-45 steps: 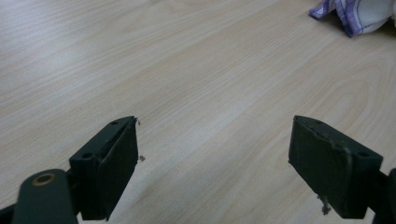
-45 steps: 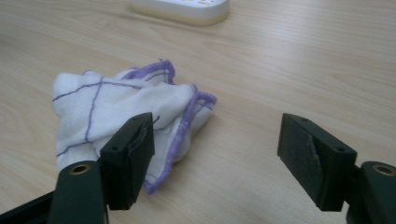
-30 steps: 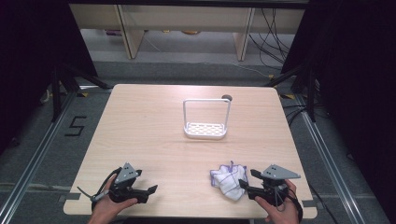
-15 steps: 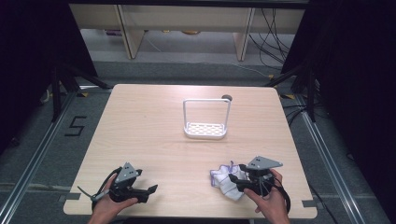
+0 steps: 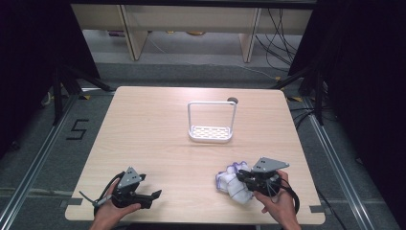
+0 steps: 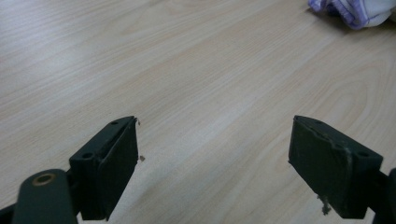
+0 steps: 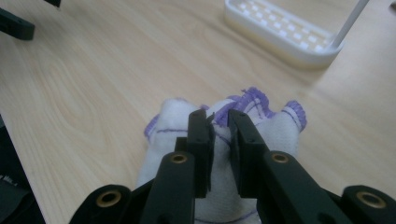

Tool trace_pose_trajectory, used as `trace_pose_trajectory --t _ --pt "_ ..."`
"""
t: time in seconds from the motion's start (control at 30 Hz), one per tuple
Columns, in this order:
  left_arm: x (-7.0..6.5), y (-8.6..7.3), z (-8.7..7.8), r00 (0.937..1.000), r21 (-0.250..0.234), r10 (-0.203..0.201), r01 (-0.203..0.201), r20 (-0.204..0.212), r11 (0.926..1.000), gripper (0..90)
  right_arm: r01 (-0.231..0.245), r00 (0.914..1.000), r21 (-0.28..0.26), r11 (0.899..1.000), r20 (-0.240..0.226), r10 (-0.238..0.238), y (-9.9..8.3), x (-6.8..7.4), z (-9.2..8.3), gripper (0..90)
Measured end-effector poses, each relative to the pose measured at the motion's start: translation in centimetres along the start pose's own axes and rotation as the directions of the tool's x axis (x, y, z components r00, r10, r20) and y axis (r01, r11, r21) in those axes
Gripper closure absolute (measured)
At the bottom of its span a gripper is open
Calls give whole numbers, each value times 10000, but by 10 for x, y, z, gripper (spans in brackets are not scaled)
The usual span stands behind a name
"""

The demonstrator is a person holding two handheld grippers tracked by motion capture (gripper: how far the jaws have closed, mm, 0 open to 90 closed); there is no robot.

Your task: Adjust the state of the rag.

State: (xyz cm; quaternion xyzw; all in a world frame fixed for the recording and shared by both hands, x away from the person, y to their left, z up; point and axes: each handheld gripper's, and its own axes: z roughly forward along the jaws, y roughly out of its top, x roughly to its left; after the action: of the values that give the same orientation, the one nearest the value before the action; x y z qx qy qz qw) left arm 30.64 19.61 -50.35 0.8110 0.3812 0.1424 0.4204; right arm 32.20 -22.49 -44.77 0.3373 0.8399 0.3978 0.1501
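The right tool point(image 7: 221, 126) has just closed on the white, purple-edged cloth point(image 7: 280, 126); floor marking "5" point(image 5: 78, 129).

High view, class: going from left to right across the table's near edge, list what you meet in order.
Left gripper, jaws open above bare wood → white cloth with purple trim, crumpled → right gripper, its jaws having just closed on that cloth.

A lab recording bay: the pale wood worktop point(image 5: 158, 143) stands on a grey floor between metal rails point(image 5: 335, 158), with black curtains on both sides of it, loose cables point(image 5: 282, 28) behind it, and a taped "5" point(image 5: 78, 129) left of it.
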Motion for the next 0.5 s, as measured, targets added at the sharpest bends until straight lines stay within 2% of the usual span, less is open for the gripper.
trace_pose_trajectory --t 0.03,0.1,0.13,0.2,0.23,0.27,0.3,0.33,0.37,0.47,0.5 --pt "-1 0 1 9998 -86 -192 192 -6 9998 157 111 9999 -90 9999 24 -111 3 1 -4 801" --pt "0 0 0 9999 -59 -165 165 -16 9998 157 336 9993 -338 9989 147 -331 13 3 -12 804" --pt "-1 0 1 9996 -113 -289 288 -43 9995 157 497 9985 -489 9976 255 -485 20 3 -17 805" --pt "0 0 0 9997 -107 -227 227 -58 9997 157 469 9985 -601 9971 306 -451 25 3 -20 806" --pt "0 0 0 9997 -104 -211 210 -76 9997 157 713 9961 -882 9935 590 -663 38 3 -26 807" --pt "0 0 0 9997 -136 -221 219 -82 9997 157 691 9962 -933 9932 589 -638 42 3 -27 808" --pt "1 0 -1 9997 -39 -197 197 -138 9998 156 995 9932 -1035 9896 702 -925 48 2 -29 808" --pt "1 0 0 9994 -163 -327 326 -83 9993 157 1087 9922 -1168 9872 738 -1005 53 2 -30 808" --pt "3 0 -1 9998 21 -145 145 -121 9999 157 1052 9927 -1250 9866 714 -968 57 2 -31 809" --pt "3 0 -2 9998 11 -129 130 -124 9999 157 1184 9905 -1538 9810 886 -1056 71 4 -31 809" --pt "2 0 -1 9994 -186 -314 311 -109 9993 157 1202 9902 -1483 9816 882 -1080 75 5 -32 810"
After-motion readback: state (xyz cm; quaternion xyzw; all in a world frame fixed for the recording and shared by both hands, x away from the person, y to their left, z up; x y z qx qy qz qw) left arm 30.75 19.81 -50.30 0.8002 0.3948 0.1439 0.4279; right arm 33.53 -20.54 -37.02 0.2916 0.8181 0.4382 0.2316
